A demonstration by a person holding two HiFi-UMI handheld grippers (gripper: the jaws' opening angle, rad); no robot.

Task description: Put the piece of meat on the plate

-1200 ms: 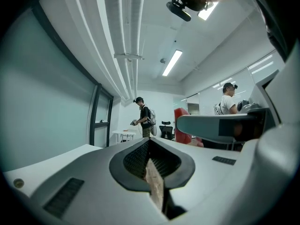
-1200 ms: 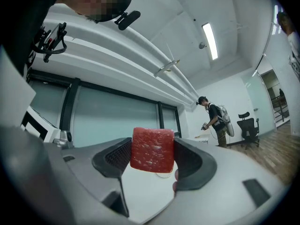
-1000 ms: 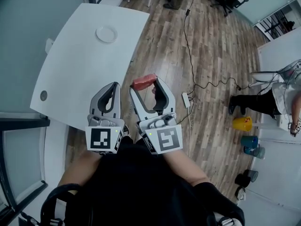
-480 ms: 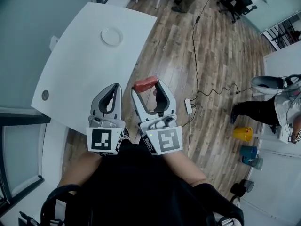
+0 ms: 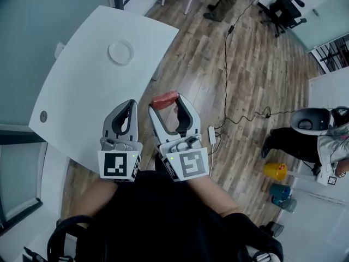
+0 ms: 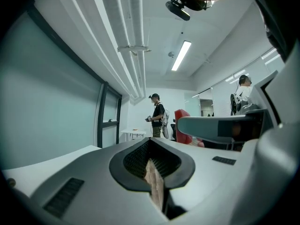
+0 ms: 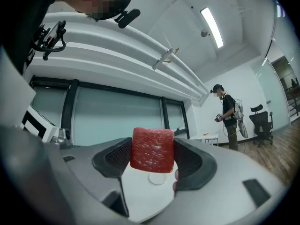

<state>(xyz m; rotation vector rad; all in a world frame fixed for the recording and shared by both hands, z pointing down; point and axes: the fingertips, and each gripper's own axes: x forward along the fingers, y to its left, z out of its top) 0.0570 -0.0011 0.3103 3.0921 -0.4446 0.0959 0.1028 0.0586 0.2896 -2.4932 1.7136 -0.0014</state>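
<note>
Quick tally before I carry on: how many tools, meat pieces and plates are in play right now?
Tools: 2 (left tool, right tool)
Piece of meat: 1
Plate: 1
Total: 4

Right gripper (image 5: pixel 167 102) pinches red piece of meat (image 5: pixel 164 98) above wood floor (image 5: pixel 245 64), beside white table (image 5: pixel 76 91). Left gripper (image 5: pixel 130 105) alongside, jaws together. Small white plate (image 5: pixel 120 53) well apart on table.
</note>
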